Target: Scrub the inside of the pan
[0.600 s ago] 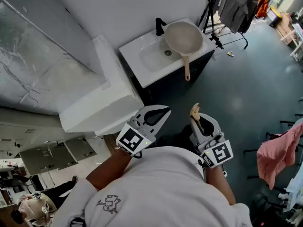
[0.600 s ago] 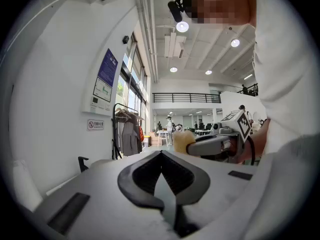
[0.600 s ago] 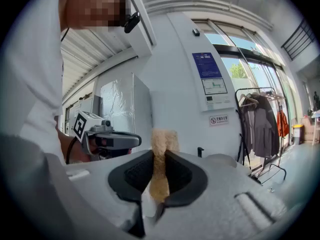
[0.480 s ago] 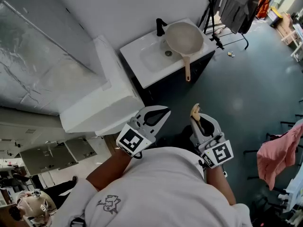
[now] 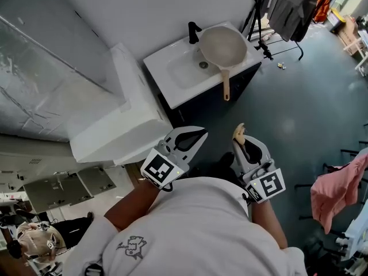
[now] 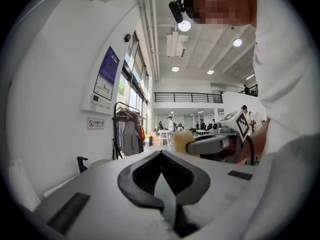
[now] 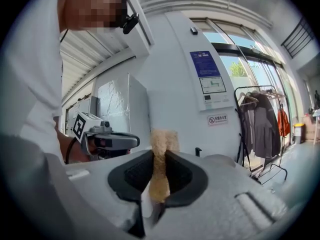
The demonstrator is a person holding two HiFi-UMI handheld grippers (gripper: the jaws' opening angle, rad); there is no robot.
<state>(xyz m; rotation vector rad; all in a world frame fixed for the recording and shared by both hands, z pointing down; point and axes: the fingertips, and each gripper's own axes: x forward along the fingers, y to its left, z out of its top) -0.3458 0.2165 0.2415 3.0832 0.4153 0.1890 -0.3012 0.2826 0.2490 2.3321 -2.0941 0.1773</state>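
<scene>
Left claw [image 6: 161,154] pressed together, empty; right claw [image 7: 159,154] pinching tan sponge [image 7: 163,136]; pan [image 5: 222,46] on sink [image 5: 164,76]; wall sign [image 7: 217,119], blue poster [image 7: 209,79], print illegible.

Open floor [image 5: 276,125] between me and the sink [image 5: 167,80]; pan handle [image 5: 226,88] overhangs its front edge. White block [image 5: 126,117] crowds the sink's left side, black tap [image 5: 194,32] stands just beside the pan [image 5: 221,45].

White sink [image 5: 172,80], black faucet [image 5: 193,32], pink cloth [image 5: 336,186]
</scene>
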